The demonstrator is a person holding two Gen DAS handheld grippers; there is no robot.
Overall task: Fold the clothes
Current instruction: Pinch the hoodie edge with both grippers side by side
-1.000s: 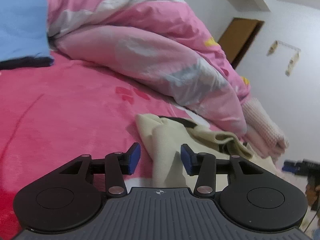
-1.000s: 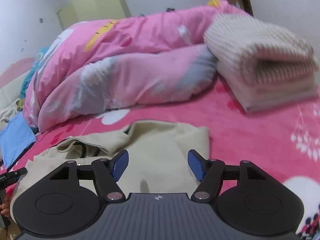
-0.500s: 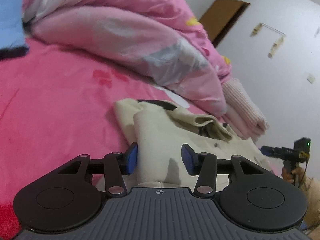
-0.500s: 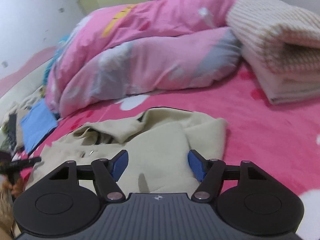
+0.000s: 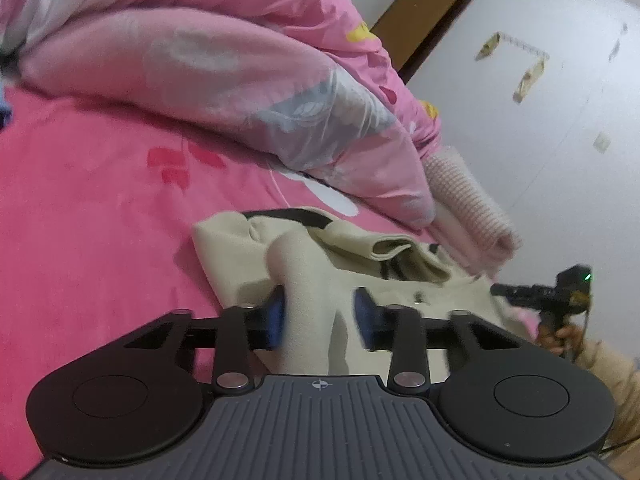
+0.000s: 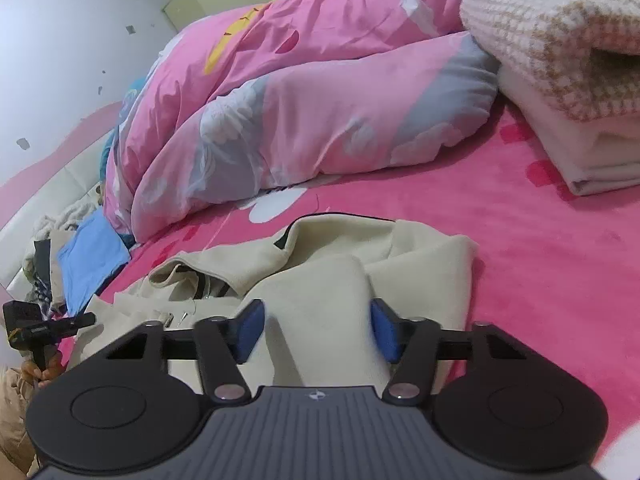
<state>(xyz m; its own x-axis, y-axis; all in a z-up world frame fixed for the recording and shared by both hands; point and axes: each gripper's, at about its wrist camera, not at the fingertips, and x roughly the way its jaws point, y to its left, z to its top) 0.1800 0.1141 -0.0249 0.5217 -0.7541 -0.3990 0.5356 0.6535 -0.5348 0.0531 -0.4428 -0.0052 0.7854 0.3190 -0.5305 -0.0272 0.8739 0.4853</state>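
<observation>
Two handheld grippers hover low over a crumpled cream fleece garment [image 6: 320, 280] spread on a bright pink bed sheet [image 6: 540, 248]. The left gripper [image 5: 318, 314] has its blue-padded jaws standing open astride a raised fold of the cream cloth; the right gripper [image 6: 316, 326] likewise has its jaws spread wide, with a fold of the garment between them. Farther back lies a bunched pink floral duvet [image 6: 320, 112], with a folded cream knitted blanket [image 6: 560, 40] to the far right.
</observation>
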